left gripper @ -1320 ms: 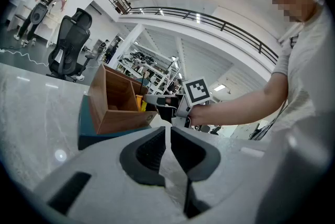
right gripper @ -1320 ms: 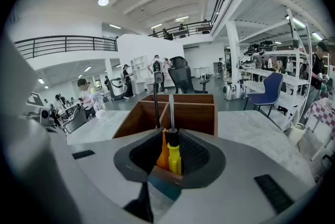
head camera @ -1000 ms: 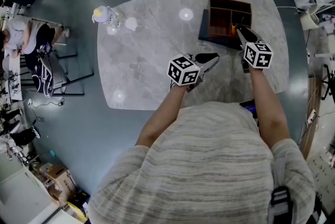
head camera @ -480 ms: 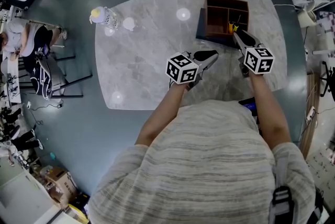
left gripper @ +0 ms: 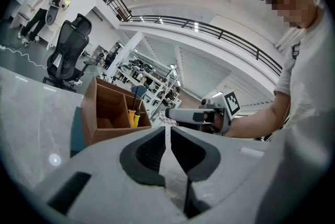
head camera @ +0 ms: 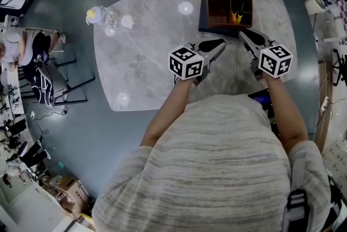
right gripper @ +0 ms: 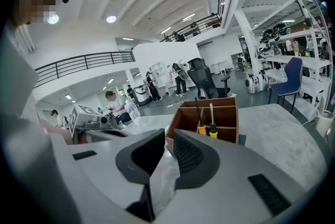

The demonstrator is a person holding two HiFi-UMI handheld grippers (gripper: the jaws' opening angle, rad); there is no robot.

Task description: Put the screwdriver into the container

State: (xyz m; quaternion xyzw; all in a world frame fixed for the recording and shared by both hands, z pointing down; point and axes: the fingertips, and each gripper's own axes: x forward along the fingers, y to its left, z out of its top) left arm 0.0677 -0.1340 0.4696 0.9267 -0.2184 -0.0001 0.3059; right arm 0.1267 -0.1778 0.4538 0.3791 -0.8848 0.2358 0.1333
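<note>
Two screwdrivers (head camera: 237, 17), one with an orange handle and one with a yellow handle, stand upright side by side in the container (head camera: 219, 7). The container is an open wooden box split into compartments, at the upper right of the head view. The screwdrivers fill the lower right compartment there, shafts up, and the other compartments look bare. The box rests on a dark mat (head camera: 201, 18) that shows along its left and lower edges.

The right gripper (head camera: 243, 34) sits just below the box, clear of it. Its jaws are parted and have just been narrowing, with nothing between them. A second ago its tips reached over that same compartment; since then it has drawn back down the frame and the handles have come into plain sight. The left gripper (head camera: 220, 43) lies at centre frame, about where it was, its jaws drawn to a thin slit and empty.

Each gripper's cube carries black-and-white square markers; no writing can be read. A small bottle (head camera: 100, 15) stands at the upper left corner of the marble table (head camera: 143, 65).
</note>
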